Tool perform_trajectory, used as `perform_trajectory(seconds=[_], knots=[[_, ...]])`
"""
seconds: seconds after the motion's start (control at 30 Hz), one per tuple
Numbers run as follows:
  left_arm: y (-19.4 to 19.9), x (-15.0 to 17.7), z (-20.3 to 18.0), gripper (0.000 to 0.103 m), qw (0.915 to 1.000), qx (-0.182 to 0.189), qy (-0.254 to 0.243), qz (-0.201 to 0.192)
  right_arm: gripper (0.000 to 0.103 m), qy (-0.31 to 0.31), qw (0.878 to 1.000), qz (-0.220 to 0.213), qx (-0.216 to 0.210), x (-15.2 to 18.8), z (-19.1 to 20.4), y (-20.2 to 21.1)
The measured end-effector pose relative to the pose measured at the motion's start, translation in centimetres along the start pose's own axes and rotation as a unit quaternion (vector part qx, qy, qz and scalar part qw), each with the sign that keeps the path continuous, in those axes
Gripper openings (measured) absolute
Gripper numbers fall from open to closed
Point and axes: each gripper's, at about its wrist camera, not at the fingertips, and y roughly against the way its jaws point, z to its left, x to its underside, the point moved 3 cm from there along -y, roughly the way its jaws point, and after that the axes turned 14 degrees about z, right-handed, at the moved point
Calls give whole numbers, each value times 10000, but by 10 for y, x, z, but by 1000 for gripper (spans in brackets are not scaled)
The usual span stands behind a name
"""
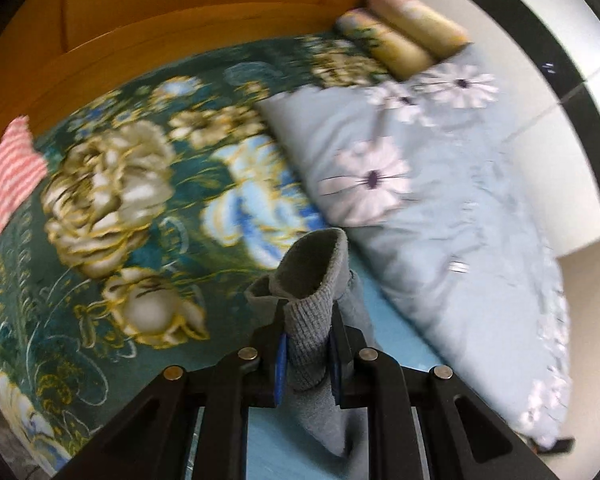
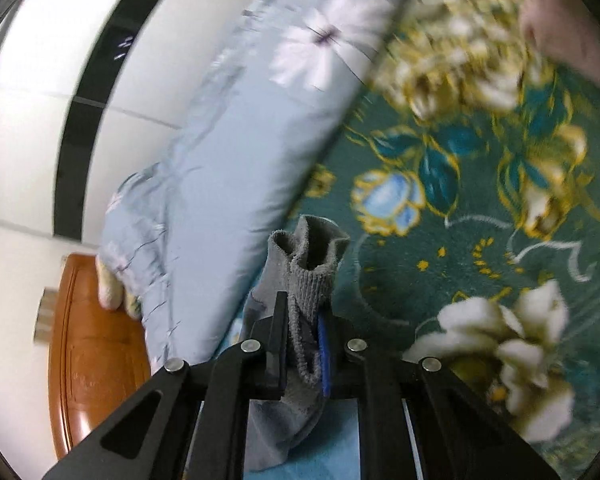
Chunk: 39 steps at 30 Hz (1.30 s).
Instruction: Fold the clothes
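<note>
A: Where's the grey sock [image 1: 310, 320]?
B: Clamped at its ribbed cuff in the left gripper [image 1: 309, 356], above the green floral blanket [image 1: 112, 200].
A: And the right gripper [image 2: 305, 344]?
B: Closed on a grey sock cuff [image 2: 310, 292] too; pale blue quilt [image 2: 228, 152] at ten o'clock.
</note>
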Motion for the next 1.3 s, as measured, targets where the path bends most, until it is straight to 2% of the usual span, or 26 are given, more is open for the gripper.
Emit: perform_trajectory(seconds=[0.1,0.2,0.33,0.43,0.5,0.6,0.67,0.73,0.9,1.0,1.1,1.2,1.3], knots=[[-2,-1,3,18,9999,99,-84,103,12,30,9996,-289,15,12,0,43],[-40,8,19,18,9989,-260,-199,335,12,-177,9972,-456,562,23,-33,56],[-97,26,47,18,9950,-707,7,705,12,-1038,9887,-45,1081,42,-94,28],[-110,36,62,18,9948,-601,312,766,12,-1446,9834,-68,1094,53,-112,17],[-106,35,66,22,9951,-455,303,821,12,-1405,9852,-148,975,54,-105,21],[-98,32,70,27,9948,-341,205,940,12,-872,9898,-148,1114,48,-71,30],[-90,31,74,44,9944,-347,163,990,12,-408,9918,-142,1203,50,-41,32],[-84,30,81,53,9936,-396,222,1034,12,101,9920,-89,1253,58,-3,29],[-75,30,107,58,9909,-273,735,1097,12,1245,9836,265,1280,88,99,7],[-74,31,114,59,9890,-93,976,1112,12,1873,9718,647,1276,117,158,-27],[-71,33,112,59,9893,141,1017,1037,12,2341,9547,1137,1441,153,199,-83],[-71,36,107,59,9884,401,943,1117,12,2670,9292,1701,1909,192,214,-157],[-67,41,106,59,9872,609,859,1198,12,2778,9049,2314,2246,231,205,-223]])
